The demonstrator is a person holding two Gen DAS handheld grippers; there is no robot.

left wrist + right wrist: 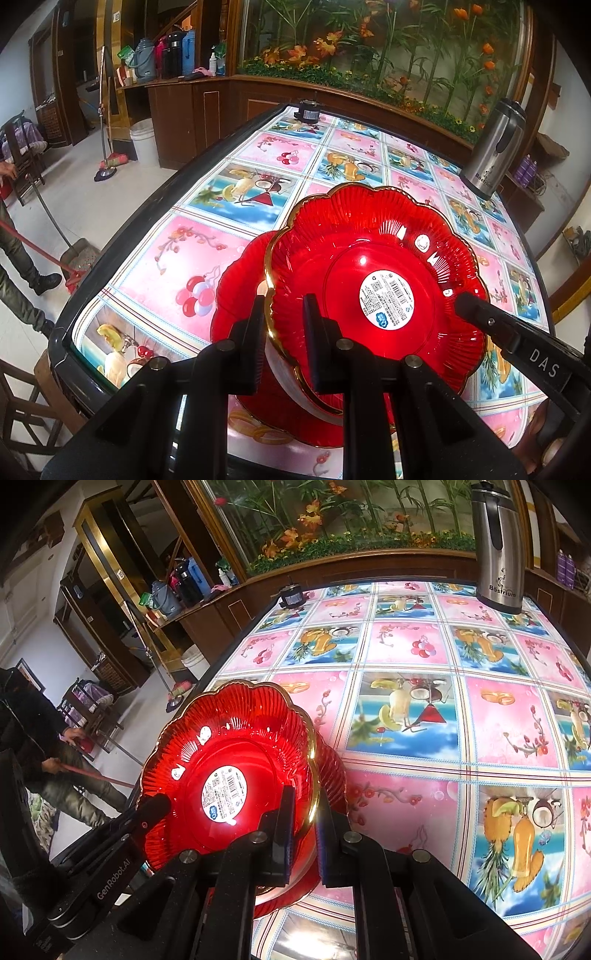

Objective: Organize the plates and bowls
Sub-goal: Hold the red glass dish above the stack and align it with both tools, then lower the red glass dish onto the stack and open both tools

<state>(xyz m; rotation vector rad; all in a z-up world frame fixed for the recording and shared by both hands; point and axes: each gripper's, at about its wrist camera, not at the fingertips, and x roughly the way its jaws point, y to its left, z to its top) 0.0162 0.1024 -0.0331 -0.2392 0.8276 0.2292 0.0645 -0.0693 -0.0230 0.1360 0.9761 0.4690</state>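
A scalloped, flower-shaped bowl of translucent red ribbed plastic with a gold-painted rim [376, 280] is seen tilted above the worktop covered in a glossy cloth printed with pink and blue fruit squares [207, 258]. A round white label with small print and a barcode [386, 294] is stuck in the middle of its flat base, and bright glints are thrown off the ribbed wall. The bowl is nested in a second red ribbed bowl of the same kind [236, 295], whose wall shows past its left edge in the left wrist view and beyond its right edge in the right wrist view. The pair is placed near the worktop's near left corner.

The left tongs [284, 332] are pressed together on the gilded rim at the bowl's near left side, one finger inside and one outside. The right tongs [304, 827] are pinched on the rim at the near right side in the same manner.

At the far right of the worktop a tall brushed steel flask with a black handle [496, 546] stands upright, well apart from the bowls. A small black round device [307, 112] lies at the far edge. On the floor to the left, a person with a red-handled broom [44, 760] is partly visible.
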